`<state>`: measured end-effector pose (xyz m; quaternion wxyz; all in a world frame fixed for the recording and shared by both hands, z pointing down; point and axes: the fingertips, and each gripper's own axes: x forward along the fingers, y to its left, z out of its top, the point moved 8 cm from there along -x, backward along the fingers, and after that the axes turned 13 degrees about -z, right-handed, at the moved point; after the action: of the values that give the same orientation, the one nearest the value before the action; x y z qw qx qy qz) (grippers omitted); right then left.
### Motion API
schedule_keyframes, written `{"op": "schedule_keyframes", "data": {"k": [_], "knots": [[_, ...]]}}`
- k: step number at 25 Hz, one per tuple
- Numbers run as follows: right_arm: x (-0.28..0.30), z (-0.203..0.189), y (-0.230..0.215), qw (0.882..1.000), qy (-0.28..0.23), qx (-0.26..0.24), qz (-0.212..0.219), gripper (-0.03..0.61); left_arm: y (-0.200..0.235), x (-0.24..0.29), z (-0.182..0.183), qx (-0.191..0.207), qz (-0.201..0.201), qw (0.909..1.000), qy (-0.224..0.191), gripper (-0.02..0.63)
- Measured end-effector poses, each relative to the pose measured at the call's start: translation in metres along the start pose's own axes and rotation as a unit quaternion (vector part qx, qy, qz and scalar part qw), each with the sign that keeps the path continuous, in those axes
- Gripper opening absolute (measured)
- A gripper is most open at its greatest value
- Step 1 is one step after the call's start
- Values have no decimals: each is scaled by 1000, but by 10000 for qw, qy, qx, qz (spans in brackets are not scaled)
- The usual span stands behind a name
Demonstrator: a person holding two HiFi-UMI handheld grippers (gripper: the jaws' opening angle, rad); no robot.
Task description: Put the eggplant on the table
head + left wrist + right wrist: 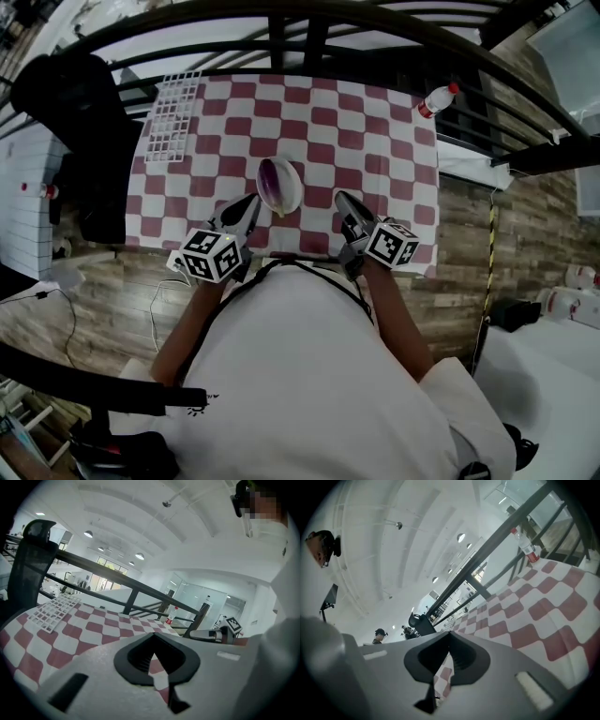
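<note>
Both pressed together, empty, left claw (251, 203), right claw (343, 199); angled toward eggplant (272, 185) between them

Purple eggplant (273, 182) on white plate (292, 190); red/white checked tablecloth (375, 141); white grid rack (172, 116).

Table (375, 141) lies ahead of the person, with the railing (309, 19) running along its far side. Plate (294, 178) sits on the table toward the near edge, roughly mid-width; eggplant (275, 185) lies in the plate. Wire rack (172, 117) lies flat on the far-left corner. Bottle (438, 100) is at the far-right corner. Chair (75, 122) stands off the table's left side. 2 grippers are at the near edge: left gripper (246, 212) just beside the plate on its left, right gripper (345, 204) near it on the right.
</note>
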<state>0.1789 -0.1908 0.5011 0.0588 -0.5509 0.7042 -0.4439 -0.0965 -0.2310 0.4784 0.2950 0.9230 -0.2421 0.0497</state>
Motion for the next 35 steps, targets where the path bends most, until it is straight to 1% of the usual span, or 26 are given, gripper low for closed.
{"op": "schedule_keyframes", "data": {"k": [5, 12, 17, 35], "knots": [[-10, 16, 20, 9981, -314, -510, 145, 6, 4, -9, 5, -9, 52, 9999, -99, 0], [-24, 34, 43, 9912, -640, -1092, 395, 6, 0, -19, 23, 64, 96, 9992, -380, 0], [-19, 39, 47, 9903, -656, -1128, 482, 6, 3, -21, 27, 105, 158, 9989, -422, 0], [-11, 32, 44, 9899, -430, -1236, 543, 6, 1, -17, 21, 61, 257, 9988, -415, 0]]}}
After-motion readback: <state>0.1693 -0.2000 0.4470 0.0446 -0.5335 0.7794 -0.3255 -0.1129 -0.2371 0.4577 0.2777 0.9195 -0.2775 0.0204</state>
